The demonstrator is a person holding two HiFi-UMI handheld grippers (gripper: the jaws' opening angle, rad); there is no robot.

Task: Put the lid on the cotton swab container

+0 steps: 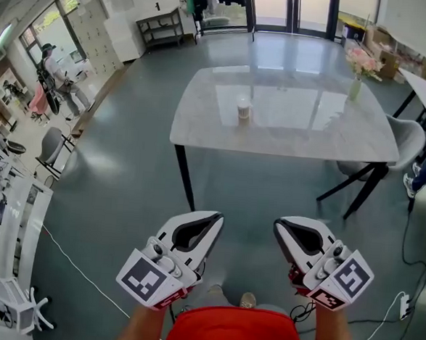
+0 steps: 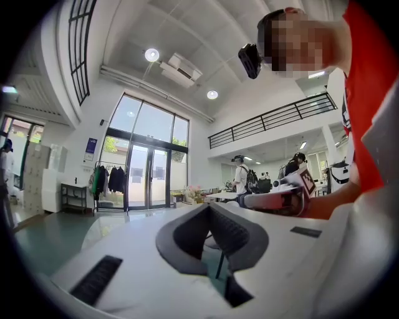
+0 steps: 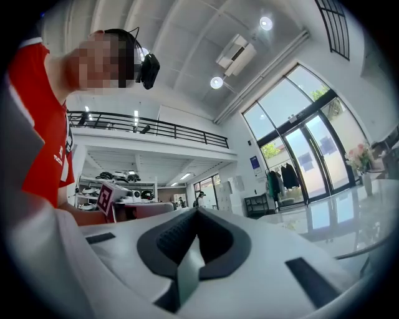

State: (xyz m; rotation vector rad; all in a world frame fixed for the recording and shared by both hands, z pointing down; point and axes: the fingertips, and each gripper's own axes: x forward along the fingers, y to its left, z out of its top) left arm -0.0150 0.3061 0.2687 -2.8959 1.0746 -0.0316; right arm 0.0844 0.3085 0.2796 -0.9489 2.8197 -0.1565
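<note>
The marble table (image 1: 288, 134) stands well ahead, the left gripper (image 1: 215, 219) and right gripper (image 1: 279, 225) hang low by the body, jaws pressed together and empty, probably pre-approach, and the small cotton swab container (image 1: 243, 107) waits on the tabletop.

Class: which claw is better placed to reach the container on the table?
Left, marginally: both claws are shut, empty and well short of the table, but the left claw lines up closer with the container than the right claw.
</note>
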